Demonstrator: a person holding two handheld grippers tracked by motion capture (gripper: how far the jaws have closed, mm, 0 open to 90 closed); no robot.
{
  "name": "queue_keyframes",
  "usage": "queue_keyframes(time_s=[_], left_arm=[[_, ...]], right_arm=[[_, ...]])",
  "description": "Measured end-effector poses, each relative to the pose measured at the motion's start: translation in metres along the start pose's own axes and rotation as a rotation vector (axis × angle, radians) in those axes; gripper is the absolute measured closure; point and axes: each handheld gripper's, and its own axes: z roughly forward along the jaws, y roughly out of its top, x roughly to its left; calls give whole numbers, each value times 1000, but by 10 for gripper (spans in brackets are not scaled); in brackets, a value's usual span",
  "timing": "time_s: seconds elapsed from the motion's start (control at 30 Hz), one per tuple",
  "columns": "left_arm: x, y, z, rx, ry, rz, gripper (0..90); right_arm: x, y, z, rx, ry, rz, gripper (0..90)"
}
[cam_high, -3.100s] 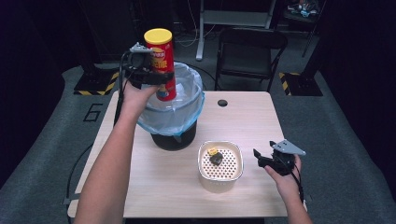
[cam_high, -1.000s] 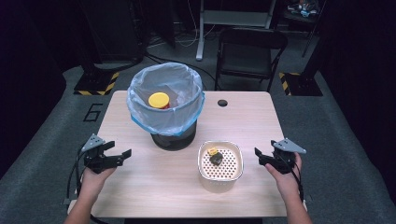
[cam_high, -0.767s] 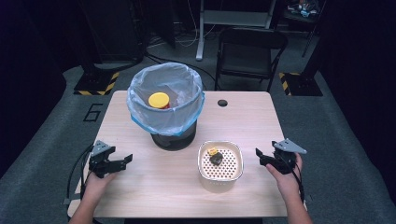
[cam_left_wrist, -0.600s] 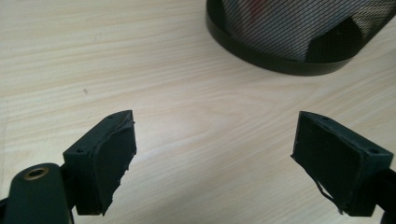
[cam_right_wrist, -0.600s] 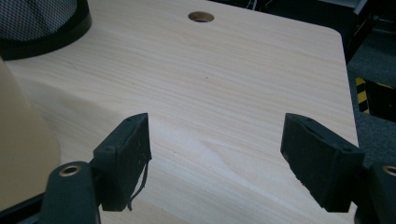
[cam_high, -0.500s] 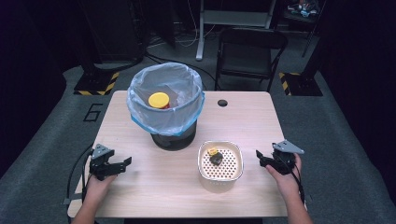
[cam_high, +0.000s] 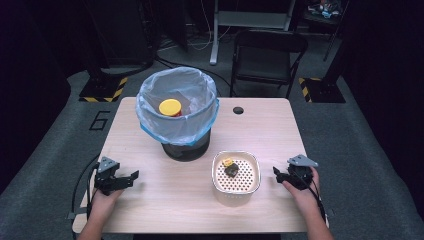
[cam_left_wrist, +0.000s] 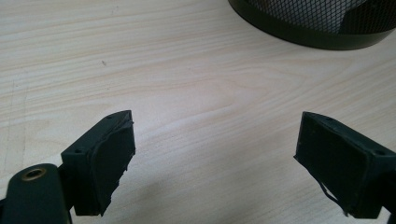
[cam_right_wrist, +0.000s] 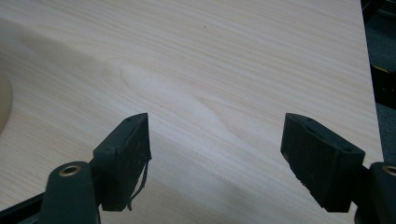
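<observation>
Since 3.1 s ago: left gripper (cam_high: 131, 176) has left the bin (cam_high: 178, 116), jaws spread, empty; canister (cam_high: 170, 107) now inside it. Right gripper (cam_high: 276, 172), spread, rests beside the colander (cam_high: 236, 178). Risk: a careless reach bumps the colander toward the bin.

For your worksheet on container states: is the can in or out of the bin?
In. The can's yellow lid sits below the bin's bag-lined rim; both grippers rest elsewhere.

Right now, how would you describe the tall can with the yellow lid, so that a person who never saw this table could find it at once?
Start at the wooden table and find the black mesh bin lined with a pale blue bag, at the far left. The can stands inside that bag. Its round yellow lid sets it apart; the other yellow item is a small piece in the cream perforated basket.
</observation>
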Motion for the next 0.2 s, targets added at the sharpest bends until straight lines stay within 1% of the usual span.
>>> queue_keyframes(time_s=[0.03, 0.07, 0.1, 0.13, 0.17, 0.2], left_arm=[[0, -1, 1, 12, -2, 5, 119], [0, -1, 2, 13, 7, 19, 118], [-1, -1, 3, 23, 6, 20, 118], [0, -2, 4, 25, 15, 32, 118], [0, -2, 5, 38, 15, 32, 118], [0, -3, 6, 49, 14, 32, 118]], right_arm=[[0, -1, 1, 5, 2, -2, 236], [1, -3, 3, 6, 1, 10, 236], [0, -4, 3, 10, 7, 5, 236], [0, -5, 4, 17, 12, 16, 236], [-1, -7, 5, 17, 17, 14, 235], [-1, -8, 6, 29, 25, 37, 234]])
